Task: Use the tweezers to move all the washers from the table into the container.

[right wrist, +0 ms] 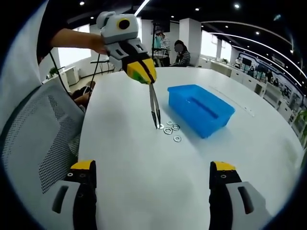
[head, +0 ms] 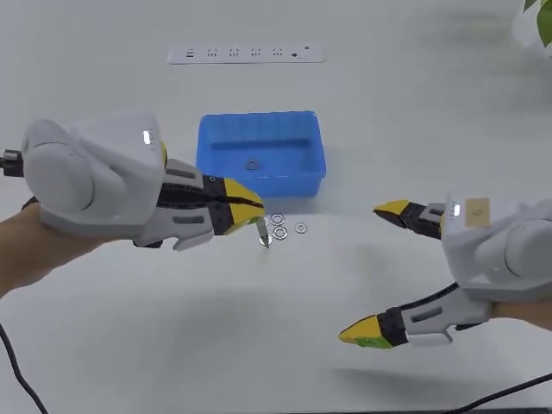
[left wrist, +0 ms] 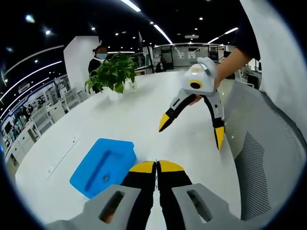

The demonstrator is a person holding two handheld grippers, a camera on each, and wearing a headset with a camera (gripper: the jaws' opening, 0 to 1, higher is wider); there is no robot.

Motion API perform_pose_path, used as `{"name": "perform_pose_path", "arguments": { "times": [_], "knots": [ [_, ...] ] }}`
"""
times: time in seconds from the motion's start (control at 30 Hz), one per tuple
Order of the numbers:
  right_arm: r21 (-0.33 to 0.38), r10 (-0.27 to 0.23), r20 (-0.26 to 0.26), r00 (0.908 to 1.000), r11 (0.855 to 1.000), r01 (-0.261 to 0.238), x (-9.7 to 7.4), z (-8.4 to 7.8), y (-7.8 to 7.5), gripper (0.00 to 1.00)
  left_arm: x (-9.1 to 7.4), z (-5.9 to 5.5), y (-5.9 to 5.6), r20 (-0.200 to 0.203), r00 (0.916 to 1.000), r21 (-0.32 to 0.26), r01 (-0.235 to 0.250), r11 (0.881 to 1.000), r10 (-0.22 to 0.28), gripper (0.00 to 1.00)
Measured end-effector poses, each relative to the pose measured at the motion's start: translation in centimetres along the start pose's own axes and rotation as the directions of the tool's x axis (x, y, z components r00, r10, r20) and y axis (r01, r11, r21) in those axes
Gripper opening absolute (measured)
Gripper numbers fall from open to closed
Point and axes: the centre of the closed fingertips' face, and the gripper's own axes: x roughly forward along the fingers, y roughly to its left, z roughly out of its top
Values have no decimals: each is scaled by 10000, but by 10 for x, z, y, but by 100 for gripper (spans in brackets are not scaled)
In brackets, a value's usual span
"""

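Left claw (head: pixel 252 207), clamped on tweezers (right wrist: pixel 154 108), aims their tips at washers (head: pixel 285 228) lying at six o'clock of the blue container (head: pixel 259 184), a short carry; right claw (head: pixel 366 272) gapes wide, idle above the bench (head: pixel 172 345).

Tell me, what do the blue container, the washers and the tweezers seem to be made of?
Blue rectangular container: likely plastic; uniform colour, ribbed moulded walls. Small ring washers: probably metal; silvery glint. Thin tweezers: seemingly steel; grey with a bright sheen.
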Motion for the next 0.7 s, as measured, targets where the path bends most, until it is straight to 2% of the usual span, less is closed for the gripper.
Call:
{"name": "perform_pose_path", "arguments": {
  "times": [0.17, 0.27, 0.33, 0.57, 0.7],
  "knots": [
    [27, 34, -2, 10000, 10000, -34, 0, 0, 1, 98, -1, -1, 1, -128, 9999, -57, 113, 9999, -114, 4],
    [84, 70, 102, 9999, 9999, -71, 2, 3, 1, 98, -2, -3, 2, -578, 9980, 168, 280, 9995, -270, 4],
    [50, 122, 152, 9998, 9999, -122, 4, 6, -1, 97, -2, -3, 2, -727, 9965, 44, 426, 9991, -422, 4],
    [-184, 398, 399, 9984, 9991, -391, 13, 23, -3, 91, -3, -5, 3, -664, 9959, -299, 601, 9977, -620, 4],
    [-444, 550, 441, 9975, 9976, -531, 23, 34, -6, 78, -2, -4, 3, -630, 9956, -277, 674, 9973, -690, 4]
  ]
}}
